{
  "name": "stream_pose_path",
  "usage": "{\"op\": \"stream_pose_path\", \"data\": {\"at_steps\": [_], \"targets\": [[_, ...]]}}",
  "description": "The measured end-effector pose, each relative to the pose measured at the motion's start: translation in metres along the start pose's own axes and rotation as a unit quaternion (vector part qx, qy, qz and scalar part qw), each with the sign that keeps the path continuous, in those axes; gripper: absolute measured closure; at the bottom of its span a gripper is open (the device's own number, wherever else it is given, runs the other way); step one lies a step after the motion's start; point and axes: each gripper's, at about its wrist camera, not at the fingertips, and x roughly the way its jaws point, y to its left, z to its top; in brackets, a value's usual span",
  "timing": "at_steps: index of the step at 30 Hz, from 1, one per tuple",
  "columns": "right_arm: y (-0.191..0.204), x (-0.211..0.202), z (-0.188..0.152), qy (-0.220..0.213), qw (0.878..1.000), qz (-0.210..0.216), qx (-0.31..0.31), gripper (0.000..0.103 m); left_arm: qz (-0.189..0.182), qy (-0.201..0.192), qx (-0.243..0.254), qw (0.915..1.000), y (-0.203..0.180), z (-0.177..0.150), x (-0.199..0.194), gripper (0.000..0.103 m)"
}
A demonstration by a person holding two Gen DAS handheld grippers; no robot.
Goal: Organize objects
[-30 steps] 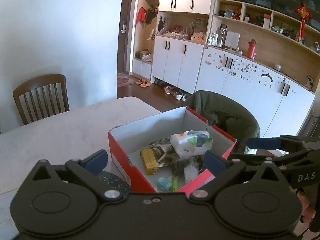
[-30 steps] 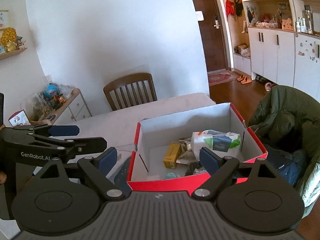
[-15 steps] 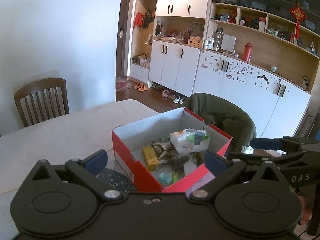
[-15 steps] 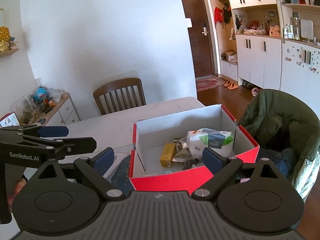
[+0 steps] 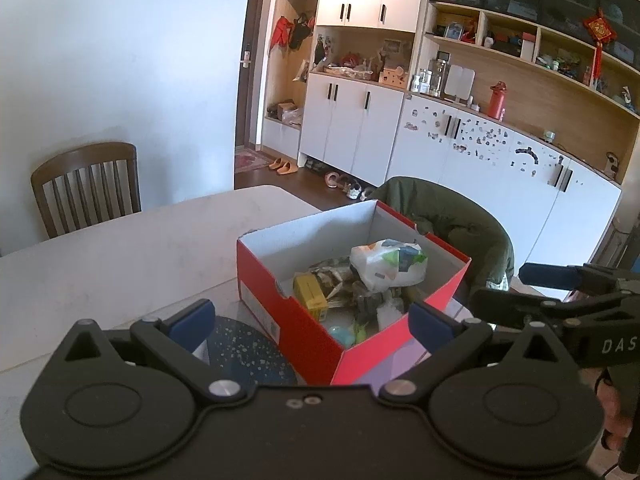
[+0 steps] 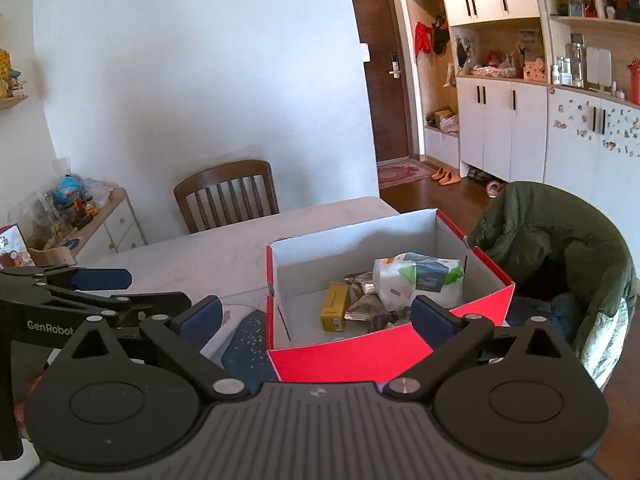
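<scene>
Here a red cardboard box with white inside walls (image 5: 304, 320) sits open on the pale stone table (image 5: 100, 264). Small things lie piled in it: a soft white bag with green and blue patches (image 5: 386, 266), a little yellow carton (image 5: 310, 294), some crinkly wrappers (image 6: 366, 306) and a small blue-green round thing (image 5: 342, 334). A dark speckled mat (image 5: 244, 354) lies on the table just beside the box.

The left gripper (image 5: 312, 316) hangs in front of the box with its fingers spread wide, holding nothing. The right gripper (image 6: 316, 314) hangs near it in the same way, fingers wide apart and bare. Each one shows at the edge of the other's view.

The pile in the box could be things already tidied away, or things waiting to be sorted out. The pictures fit both, so I cannot tell which.

To work well here, go slowly and pick one thing at a time. The white bag sits on top and looks soft, so it may squash or slip; a hold near its middle seems best. The yellow carton looks stiff and easy to pinch by its flat sides. Keep the fingers away from the box walls, because the box looks light and may slide on the smooth table.
</scene>
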Motion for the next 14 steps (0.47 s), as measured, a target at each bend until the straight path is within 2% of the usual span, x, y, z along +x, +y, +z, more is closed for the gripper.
{"op": "stream_pose_path", "data": {"at_steps": [7,14], "targets": [[0.005,0.002,-0.001,0.003,1.0,-0.005,-0.003,0.002,-0.013,0.0,0.002,0.9999,0.004,-0.004,-0.001,0.0],[0.013,0.006,-0.001,0.007,1.0,-0.002,-0.007,0.002,0.0,0.0,-0.006,1.0,0.015,-0.007,-0.003,0.0]]}}
